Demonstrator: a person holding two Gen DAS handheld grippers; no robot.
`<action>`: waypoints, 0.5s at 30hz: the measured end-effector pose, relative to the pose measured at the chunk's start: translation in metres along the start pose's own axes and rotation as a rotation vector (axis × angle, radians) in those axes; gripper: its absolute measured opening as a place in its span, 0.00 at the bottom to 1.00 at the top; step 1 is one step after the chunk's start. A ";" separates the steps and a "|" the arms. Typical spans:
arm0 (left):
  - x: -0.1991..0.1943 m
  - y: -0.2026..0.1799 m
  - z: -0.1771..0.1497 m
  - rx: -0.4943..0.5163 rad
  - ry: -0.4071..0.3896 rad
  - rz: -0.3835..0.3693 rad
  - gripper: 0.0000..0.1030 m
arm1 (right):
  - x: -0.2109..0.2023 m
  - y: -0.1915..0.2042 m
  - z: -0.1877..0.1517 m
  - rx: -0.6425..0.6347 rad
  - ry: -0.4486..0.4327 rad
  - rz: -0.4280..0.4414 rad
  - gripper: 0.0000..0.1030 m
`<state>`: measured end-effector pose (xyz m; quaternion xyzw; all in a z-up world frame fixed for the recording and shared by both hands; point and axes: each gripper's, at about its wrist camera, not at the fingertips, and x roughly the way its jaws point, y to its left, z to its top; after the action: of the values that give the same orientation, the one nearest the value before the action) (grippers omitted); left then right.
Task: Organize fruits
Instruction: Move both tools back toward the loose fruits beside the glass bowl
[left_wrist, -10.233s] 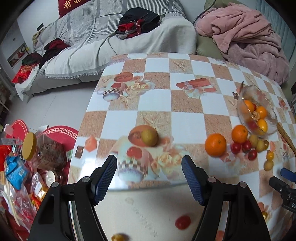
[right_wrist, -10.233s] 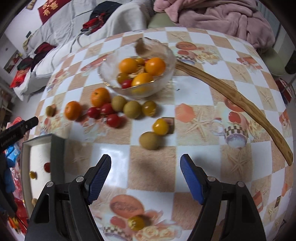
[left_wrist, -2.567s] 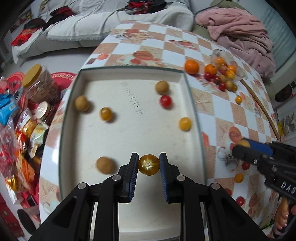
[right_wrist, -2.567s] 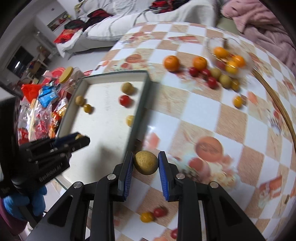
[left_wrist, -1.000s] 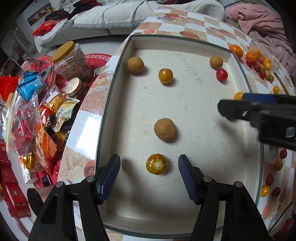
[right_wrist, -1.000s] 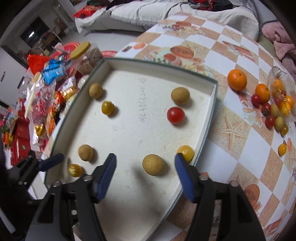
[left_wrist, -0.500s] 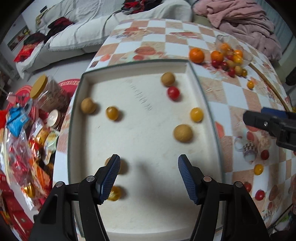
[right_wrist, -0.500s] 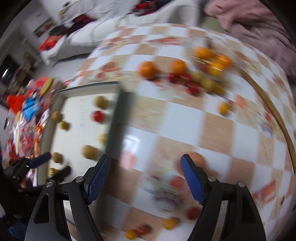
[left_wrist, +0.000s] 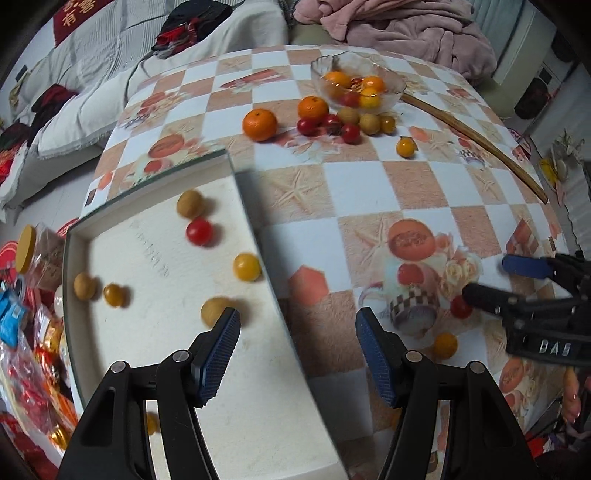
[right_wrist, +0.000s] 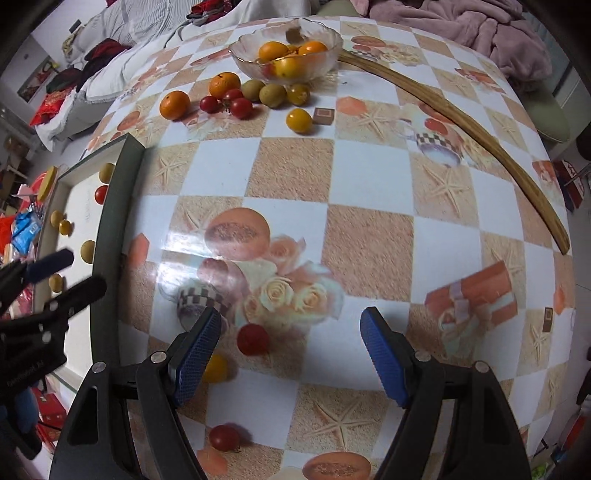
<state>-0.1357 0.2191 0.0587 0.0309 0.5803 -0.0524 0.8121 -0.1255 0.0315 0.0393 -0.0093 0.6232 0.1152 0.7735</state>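
Note:
A white tray (left_wrist: 258, 240) with a green rim lies at the table's left and holds several small fruits: a red tomato (left_wrist: 199, 231), a yellow one (left_wrist: 246, 266) and brown ones (left_wrist: 190, 203). My left gripper (left_wrist: 297, 343) is open and empty over the tray's right rim. My right gripper (right_wrist: 290, 350) is open and empty, low over the table. A red tomato (right_wrist: 253, 339) lies between its fingers and a yellow one (right_wrist: 216, 367) by its left finger. The same red tomato (left_wrist: 460, 307) shows at the right gripper's tip in the left wrist view. More fruit lies near the far glass bowl (right_wrist: 328, 48).
A long wooden stick (right_wrist: 458, 122) lies along the table's right side. Two oranges (left_wrist: 259, 124) sit left of the bowl (left_wrist: 395, 83). Snack bags and a jar (left_wrist: 33, 258) crowd the floor at left. A sofa with clothes stands behind.
Both grippers let go of their fruit into the tray and opened. They have since swung right, the right one down to the loose tomatoes on the near table.

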 end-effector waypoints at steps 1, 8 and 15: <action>0.001 -0.001 0.006 0.001 -0.005 0.001 0.64 | 0.000 -0.002 0.000 0.009 -0.001 0.004 0.78; 0.015 -0.002 0.060 -0.034 -0.051 -0.009 0.64 | 0.000 -0.011 0.015 0.047 -0.040 0.014 0.78; 0.050 -0.010 0.112 -0.075 -0.057 -0.030 0.64 | 0.010 -0.021 0.062 0.042 -0.090 0.009 0.73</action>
<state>-0.0159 0.1941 0.0481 -0.0101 0.5588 -0.0436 0.8281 -0.0594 0.0231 0.0405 0.0149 0.5902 0.1059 0.8001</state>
